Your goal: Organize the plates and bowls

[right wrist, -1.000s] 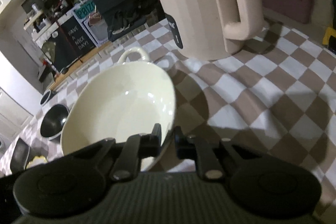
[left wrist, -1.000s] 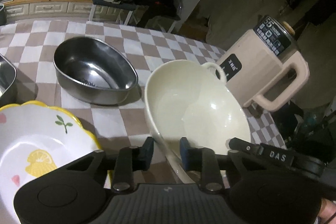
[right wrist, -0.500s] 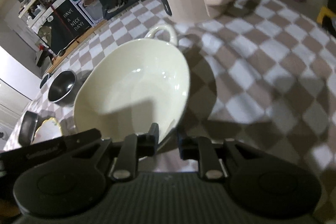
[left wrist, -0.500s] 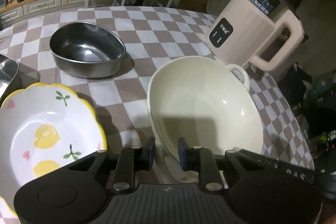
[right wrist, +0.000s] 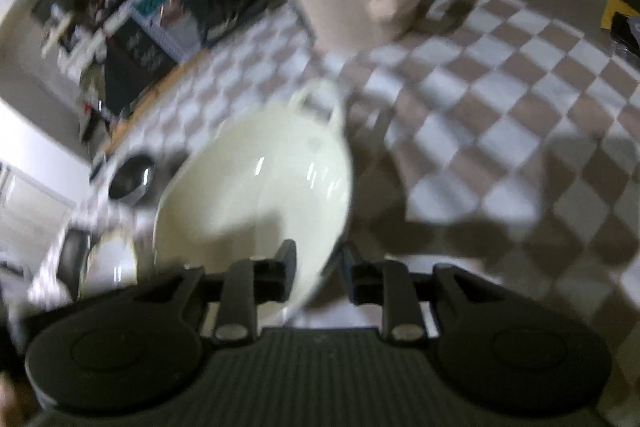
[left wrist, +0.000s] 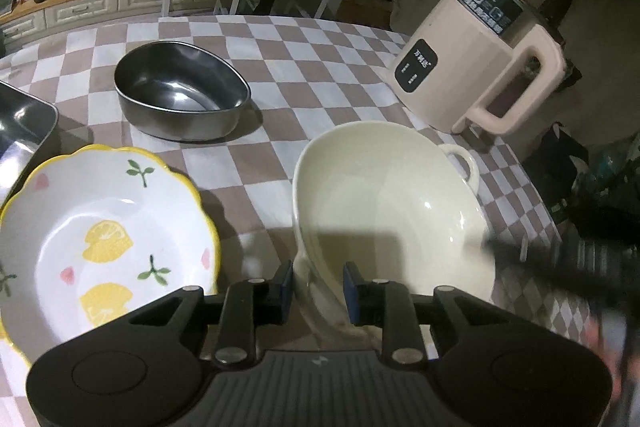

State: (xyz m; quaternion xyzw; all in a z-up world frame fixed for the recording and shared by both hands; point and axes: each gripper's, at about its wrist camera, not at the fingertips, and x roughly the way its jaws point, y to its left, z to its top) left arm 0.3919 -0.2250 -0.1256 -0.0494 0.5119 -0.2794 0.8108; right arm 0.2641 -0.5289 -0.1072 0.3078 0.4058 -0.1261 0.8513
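A cream bowl (left wrist: 392, 211) with a loop handle sits tilted over the checked tablecloth (left wrist: 304, 75). My left gripper (left wrist: 318, 283) straddles its near rim, the left pad against the outer wall, and its jaws are opening slightly. In the blurred right wrist view the same cream bowl (right wrist: 260, 195) has its rim between the pads of my right gripper (right wrist: 320, 269), whose jaws are opening with gaps on both sides. A lemon-patterned plate (left wrist: 100, 227) lies left of the bowl. Beyond it stands an oval steel bowl (left wrist: 180, 95).
A beige electric kettle (left wrist: 472, 67) stands at the table's far right, close behind the cream bowl's handle. A steel tray (left wrist: 20, 123) pokes in at the left edge. The table's right edge drops off just past the bowl. Chairs and cabinets stand beyond the table.
Both grippers have drawn back and risen a little, so more of the table shows. The right jaws have spread apart and come off the bowl's rim. The left jaws widened only slightly.
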